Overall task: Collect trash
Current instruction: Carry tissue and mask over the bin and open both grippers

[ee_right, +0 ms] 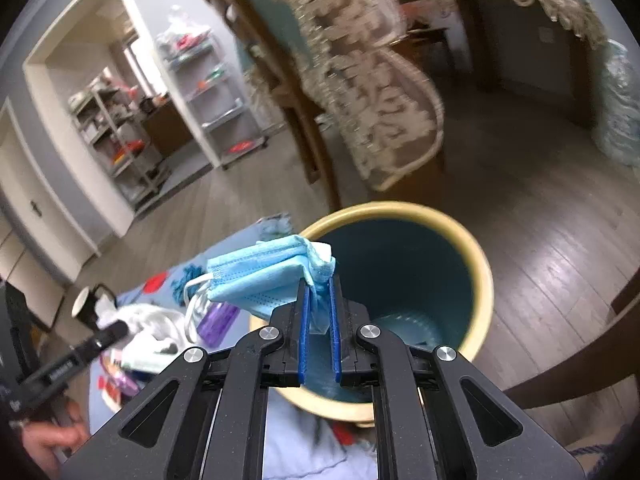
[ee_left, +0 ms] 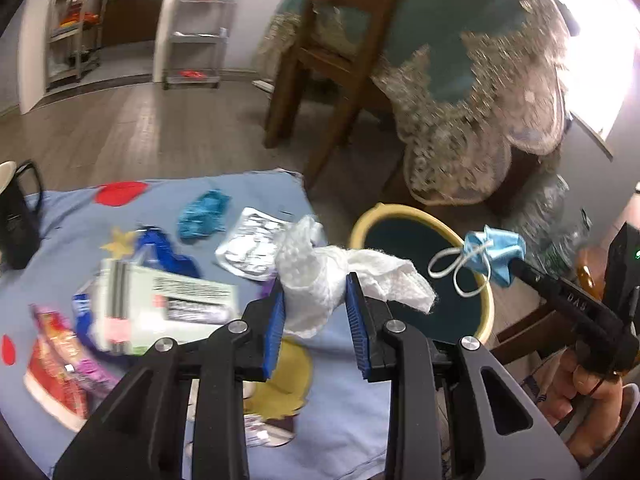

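My left gripper (ee_left: 315,292) is shut on a crumpled white paper towel (ee_left: 320,272) and holds it above the right edge of the blue patterned tablecloth (ee_left: 340,400), left of the bin. My right gripper (ee_right: 319,300) is shut on a light blue face mask (ee_right: 264,276) and holds it over the left rim of the yellow-rimmed teal trash bin (ee_right: 480,272). The mask (ee_left: 494,252) also shows in the left wrist view above the bin (ee_left: 488,308). More trash lies on the cloth: a blue wrapper (ee_left: 204,212), a silver packet (ee_left: 250,248), a printed paper (ee_left: 168,304), red wrappers (ee_left: 56,364).
A black mug (ee_left: 16,220) stands at the cloth's left edge. A wooden chair (ee_left: 332,60) and a table with a lace cover (ee_left: 480,100) stand behind the bin. Metal shelves (ee_left: 196,24) stand by the far wall. Wooden floor lies around the bin.
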